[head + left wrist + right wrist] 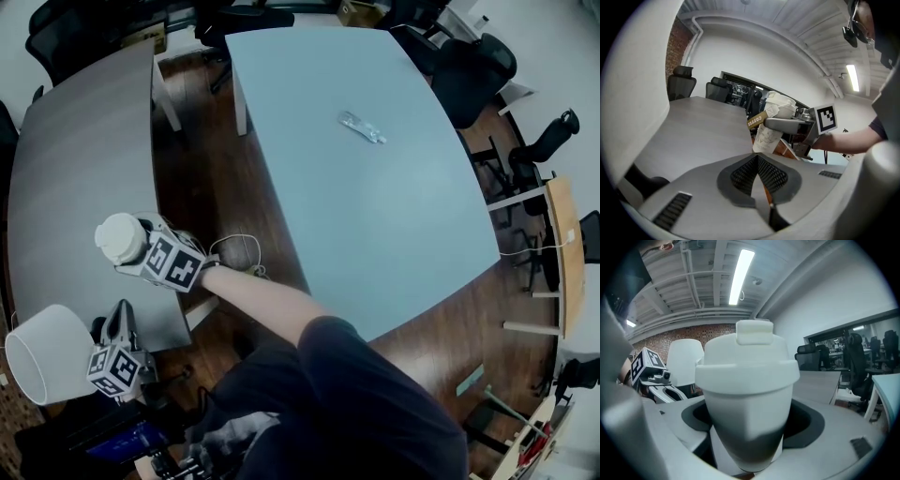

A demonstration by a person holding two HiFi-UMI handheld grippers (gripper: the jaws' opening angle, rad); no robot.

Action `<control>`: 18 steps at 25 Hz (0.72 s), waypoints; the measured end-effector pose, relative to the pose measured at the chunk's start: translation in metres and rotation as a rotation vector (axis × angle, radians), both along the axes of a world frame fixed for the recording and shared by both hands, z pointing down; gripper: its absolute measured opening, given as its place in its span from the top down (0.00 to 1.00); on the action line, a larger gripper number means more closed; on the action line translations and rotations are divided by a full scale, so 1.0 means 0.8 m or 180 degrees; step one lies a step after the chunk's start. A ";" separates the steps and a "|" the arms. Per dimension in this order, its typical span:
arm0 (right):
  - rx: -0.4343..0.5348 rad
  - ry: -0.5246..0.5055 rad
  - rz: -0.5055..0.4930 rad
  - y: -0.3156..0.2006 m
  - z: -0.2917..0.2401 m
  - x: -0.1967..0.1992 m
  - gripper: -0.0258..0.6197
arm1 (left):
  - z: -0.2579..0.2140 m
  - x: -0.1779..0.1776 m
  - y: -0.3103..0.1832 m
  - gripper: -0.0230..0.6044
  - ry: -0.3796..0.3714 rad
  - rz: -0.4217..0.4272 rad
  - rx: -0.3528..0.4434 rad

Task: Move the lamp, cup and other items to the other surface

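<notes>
We are holding the white lidded cup (120, 237) upright, clamped in our right gripper (128, 247), just above the near edge of the grey table (84, 159). Our left gripper (120, 323) is pinching almost fully closed on a thin part of the lamp (42, 352), whose white shade is hanging just left of it.

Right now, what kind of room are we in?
Most likely an office or meeting room: a grey table and a pale blue table, black swivel chairs round them, and a strip light on the bare ceiling.
</notes>
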State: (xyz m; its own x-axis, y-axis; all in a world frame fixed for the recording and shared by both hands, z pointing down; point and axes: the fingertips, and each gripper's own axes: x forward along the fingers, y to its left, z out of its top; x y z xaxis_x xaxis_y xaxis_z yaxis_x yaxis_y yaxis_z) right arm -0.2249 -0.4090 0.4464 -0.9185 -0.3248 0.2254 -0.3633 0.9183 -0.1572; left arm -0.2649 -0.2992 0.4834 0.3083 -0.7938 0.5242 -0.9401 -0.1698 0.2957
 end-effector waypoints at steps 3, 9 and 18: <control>0.0007 0.0073 0.0023 -0.006 0.022 -0.014 0.33 | 0.011 -0.005 -0.001 0.96 0.0003 -0.0103 -0.0035; -0.0032 0.0108 0.0041 -0.004 0.056 -0.028 0.33 | 0.019 -0.015 0.002 0.96 -0.0004 -0.0243 -0.0023; 0.0038 0.0118 -0.0057 0.033 0.075 -0.018 0.33 | 0.007 0.006 0.026 0.96 -0.0026 -0.0407 0.0034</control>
